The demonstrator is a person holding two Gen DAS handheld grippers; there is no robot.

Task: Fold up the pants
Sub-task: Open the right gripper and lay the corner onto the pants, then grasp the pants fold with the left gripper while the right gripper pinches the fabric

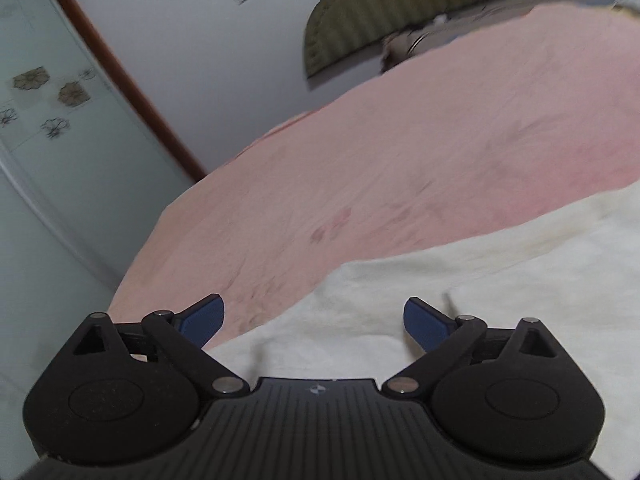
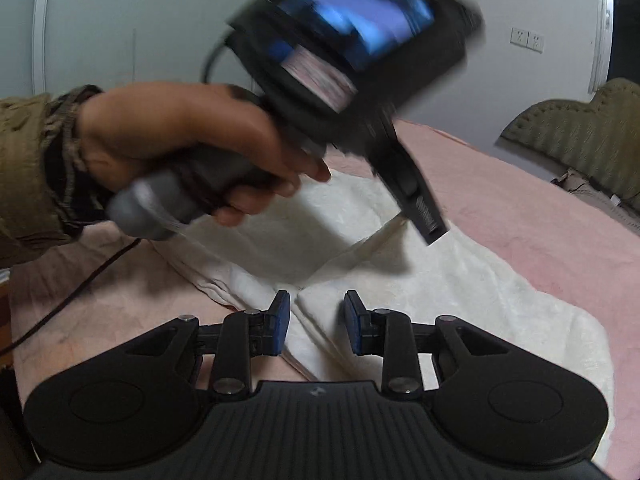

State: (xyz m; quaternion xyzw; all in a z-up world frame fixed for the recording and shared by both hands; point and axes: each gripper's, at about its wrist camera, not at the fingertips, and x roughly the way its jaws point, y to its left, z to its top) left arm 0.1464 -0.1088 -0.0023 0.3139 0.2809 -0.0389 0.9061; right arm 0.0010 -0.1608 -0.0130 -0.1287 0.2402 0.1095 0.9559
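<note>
White fleecy pants (image 2: 460,280) lie spread on a pink bed sheet (image 2: 540,216); they also show in the left wrist view (image 1: 500,280). My left gripper (image 1: 314,322) is wide open and empty, held above the pants' edge. In the right wrist view the left gripper (image 2: 424,216) hangs blurred above the pants, held by a hand (image 2: 192,148). My right gripper (image 2: 314,322) is partly open and empty, its blue pads (image 2: 282,320) on either side of a folded edge of the pants.
A green padded headboard (image 1: 384,12) stands at the bed's far end. A glass door with flower prints (image 1: 44,120) and a white wall (image 1: 192,48) are to the left. A black cable (image 2: 80,284) trails over the sheet (image 1: 360,160).
</note>
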